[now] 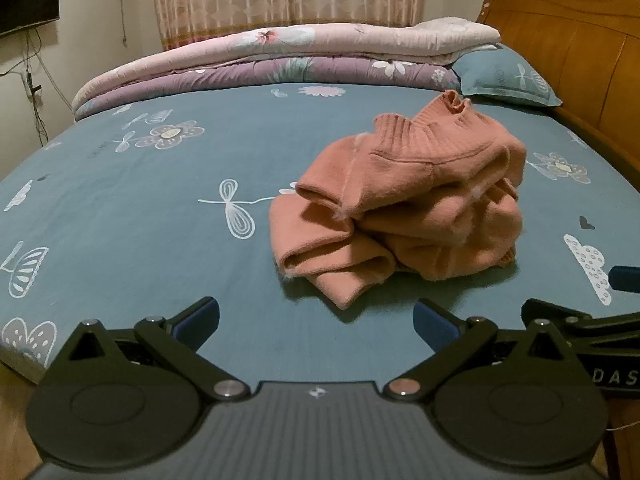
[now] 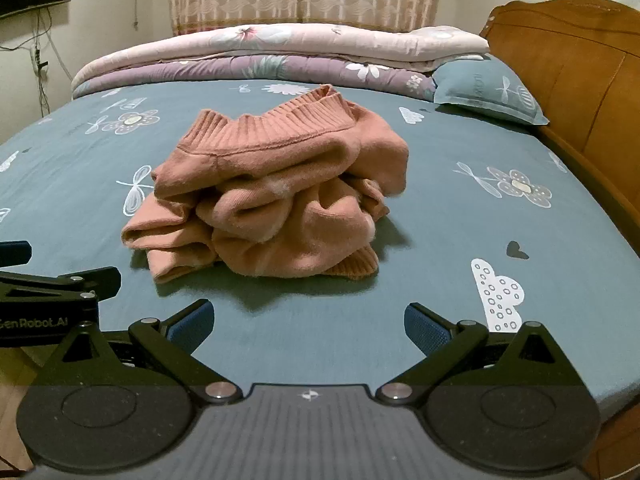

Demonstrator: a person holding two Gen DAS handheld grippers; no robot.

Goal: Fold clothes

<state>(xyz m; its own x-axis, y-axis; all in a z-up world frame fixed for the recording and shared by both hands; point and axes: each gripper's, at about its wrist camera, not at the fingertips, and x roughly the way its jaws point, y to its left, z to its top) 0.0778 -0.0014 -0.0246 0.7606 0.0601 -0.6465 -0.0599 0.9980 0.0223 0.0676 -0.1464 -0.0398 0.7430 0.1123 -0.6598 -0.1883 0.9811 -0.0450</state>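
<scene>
A crumpled pink knit sweater [image 2: 272, 196] lies heaped on the blue flower-print bedsheet [image 2: 460, 240], its ribbed collar uppermost. The right gripper [image 2: 308, 326] hovers just short of it, jaws spread wide and empty. The left gripper [image 2: 60, 280] shows at the left edge. Folded quilts [image 2: 260, 56] and a pillow [image 2: 488, 88] lie beyond.

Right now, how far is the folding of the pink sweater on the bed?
Nothing looks done yet: the pink knitted sweater lies in a crumpled heap on the blue patterned bedsheet, its ribbed collar on top. Nothing is in hand: the left tool and right tool are both open and short of it. Still left: spreading it flat, then all the folds.
</scene>
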